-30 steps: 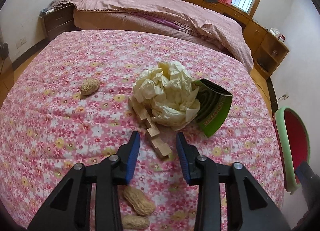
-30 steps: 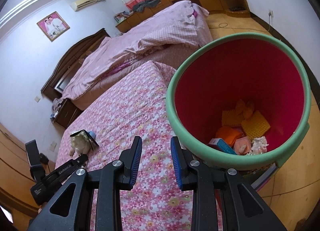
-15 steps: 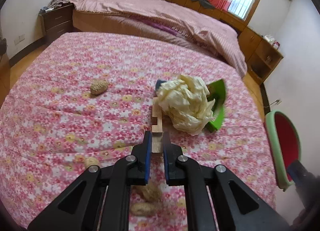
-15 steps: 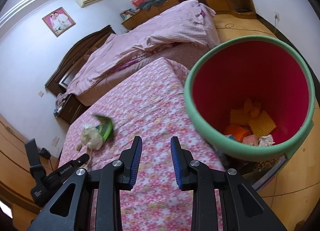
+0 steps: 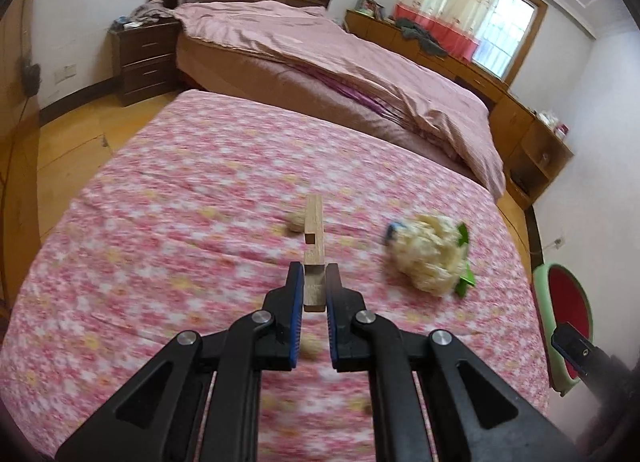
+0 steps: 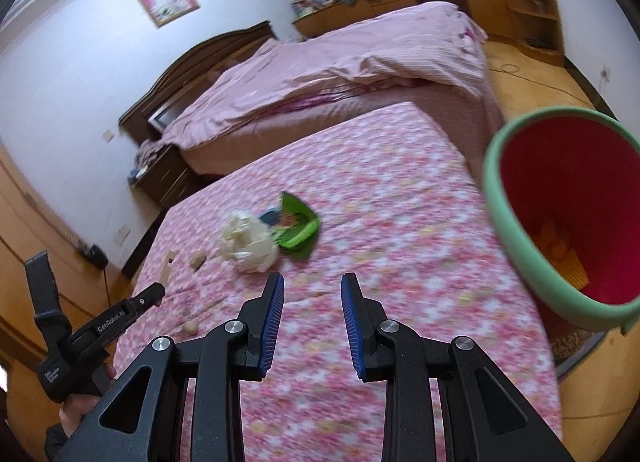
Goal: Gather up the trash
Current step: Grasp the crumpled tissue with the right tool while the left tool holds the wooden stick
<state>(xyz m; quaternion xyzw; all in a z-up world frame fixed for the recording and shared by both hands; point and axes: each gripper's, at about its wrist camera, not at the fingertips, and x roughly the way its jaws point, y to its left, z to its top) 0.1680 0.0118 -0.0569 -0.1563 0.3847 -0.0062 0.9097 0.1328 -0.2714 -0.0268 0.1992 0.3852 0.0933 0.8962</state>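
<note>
My left gripper (image 5: 313, 274) is shut on a notched wooden stick (image 5: 313, 238) and holds it up above the pink floral bedspread (image 5: 180, 201). The stick also shows in the right wrist view (image 6: 167, 266), at the tip of the left gripper (image 6: 154, 294). A crumpled cream paper ball (image 5: 430, 258) lies on a green wrapper (image 5: 466, 282) to the right of it. My right gripper (image 6: 312, 298) is open and empty above the bedspread (image 6: 400, 221), just in front of the paper ball (image 6: 248, 242) and green wrapper (image 6: 298, 227). The green-rimmed red trash bin (image 6: 560, 221) stands to its right, with trash inside.
Peanut shells lie on the bedspread, one behind the stick (image 5: 297, 221), one near the left gripper in the right wrist view (image 6: 191, 327). A made bed (image 5: 340, 61) stands behind, a nightstand (image 5: 144, 55) at the far left, wooden cabinets (image 5: 532, 149) along the right wall.
My left gripper closed on the wooden stick and lifted it off the bedspread. My right gripper swung left, away from the bin and toward the paper ball, staying open.
</note>
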